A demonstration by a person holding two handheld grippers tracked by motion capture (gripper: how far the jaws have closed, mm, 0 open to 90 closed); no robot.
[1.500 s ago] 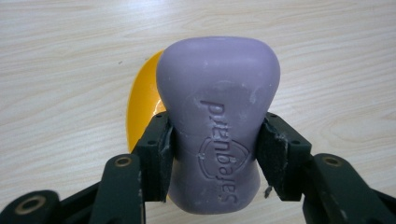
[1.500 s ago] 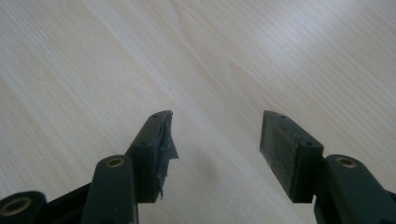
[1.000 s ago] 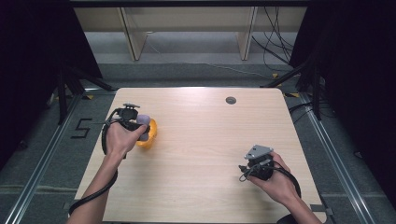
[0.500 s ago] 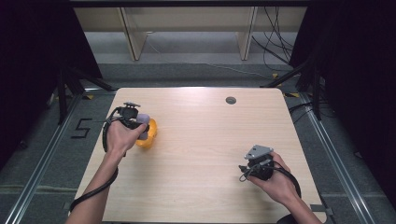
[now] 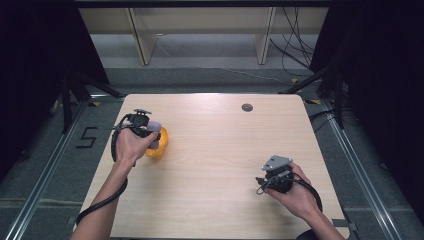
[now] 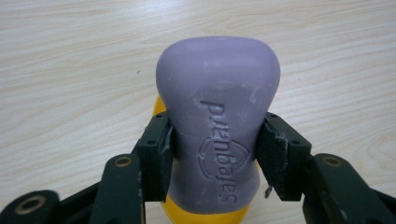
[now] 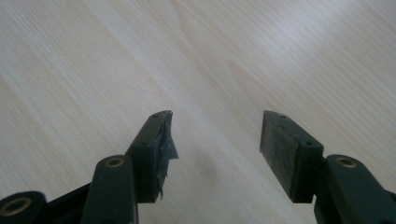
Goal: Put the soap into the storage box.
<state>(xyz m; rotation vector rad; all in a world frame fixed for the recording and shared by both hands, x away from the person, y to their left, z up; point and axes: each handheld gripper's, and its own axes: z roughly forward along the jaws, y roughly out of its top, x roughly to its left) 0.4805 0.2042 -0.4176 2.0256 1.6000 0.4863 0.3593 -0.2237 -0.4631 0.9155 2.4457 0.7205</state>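
- My left tongs (image 6: 215, 154) pinch a lilac bar of soap (image 6: 218, 116) at its narrow waist, one black pad pressed against each flank.
- The soap is matte, rounded and waisted like a bone, broader at the far end. Raised lettering and a round emblem run along its top face, and its surface carries small scuffs and pale specks.
- Beneath the soap sits a glossy yellow dish (image 6: 205, 217), peeking out at the near end and beside the left pad. I cannot tell whether the bar touches it.
- In the high view the left tongs (image 5: 150, 134), the soap (image 5: 154, 136) and the yellow dish (image 5: 161, 145) are near the left edge of the counter (image 5: 215, 165), about midway along it.
- My right tongs (image 7: 215, 140) are spread with nothing between them, over bare light wood; in the high view they (image 5: 261, 181) sit toward the near right corner, well apart from the soap.
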